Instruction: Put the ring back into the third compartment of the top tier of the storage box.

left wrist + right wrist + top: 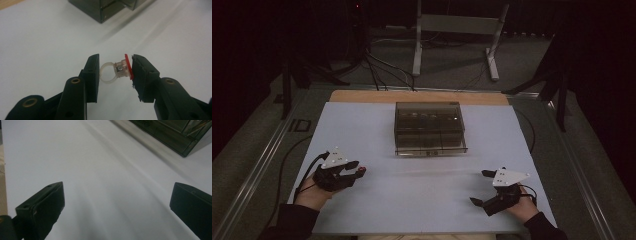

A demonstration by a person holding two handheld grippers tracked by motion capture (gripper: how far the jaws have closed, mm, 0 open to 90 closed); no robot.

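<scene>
A small toy ring [113,72] with a white band and a flat red top sits crosswise between the jaws of my left gripper [116,60]. Its band presses one jaw and its red top the other. In the high view the left gripper [357,169] hovers over the white board at the front left, the red top [361,171] showing at its tips. My right gripper [478,187] rests at the front right, jaws wide apart with nothing between them [117,191]. A dark see-through drawer box [429,127] stands in the middle of the board, beyond both grippers.
The white board [412,200] lies on a wooden table whose far edge [362,96] shows behind it. A corner of the box appears ahead of each gripper [105,10] [175,132]. Cables and a metal stand [452,30] sit on the floor beyond.
</scene>
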